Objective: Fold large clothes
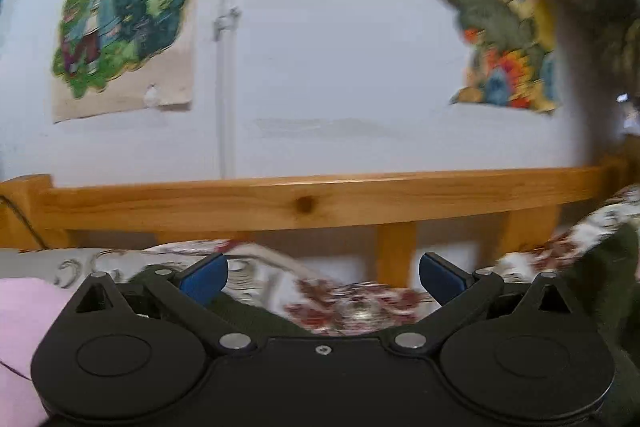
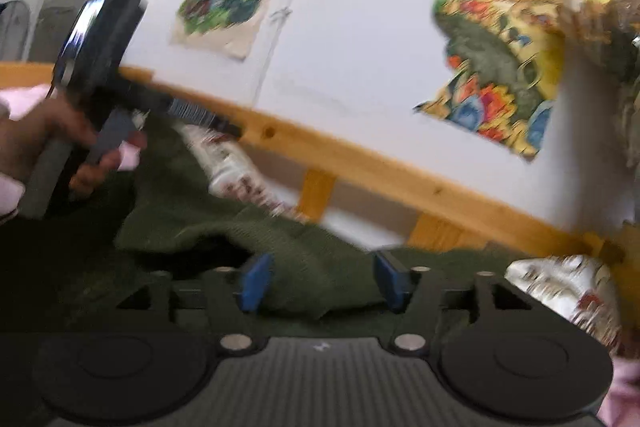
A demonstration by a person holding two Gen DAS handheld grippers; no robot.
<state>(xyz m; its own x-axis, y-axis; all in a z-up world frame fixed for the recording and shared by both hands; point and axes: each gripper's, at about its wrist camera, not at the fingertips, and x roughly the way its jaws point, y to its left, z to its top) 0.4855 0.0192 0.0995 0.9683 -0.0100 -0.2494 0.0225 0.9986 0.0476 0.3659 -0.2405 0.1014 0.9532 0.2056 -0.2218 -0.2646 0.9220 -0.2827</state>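
Note:
A dark green garment (image 2: 224, 227) lies spread on a floral bedsheet (image 2: 568, 291). In the left wrist view the garment (image 1: 600, 291) shows at the right and under the gripper. My left gripper (image 1: 323, 281) is open and empty, its blue pads wide apart above the floral sheet (image 1: 352, 303). It also shows in the right wrist view (image 2: 120, 99), held in a hand above the garment's far left part. My right gripper (image 2: 320, 283) is open, with green cloth lying between its blue pads; the jaws are not closed on it.
A wooden bed rail (image 1: 304, 205) runs along the far side against a white wall (image 1: 328, 47) with cartoon posters (image 1: 120, 7). The rail also crosses the right wrist view (image 2: 400, 179). A pink sleeve (image 1: 20, 327) shows at the left.

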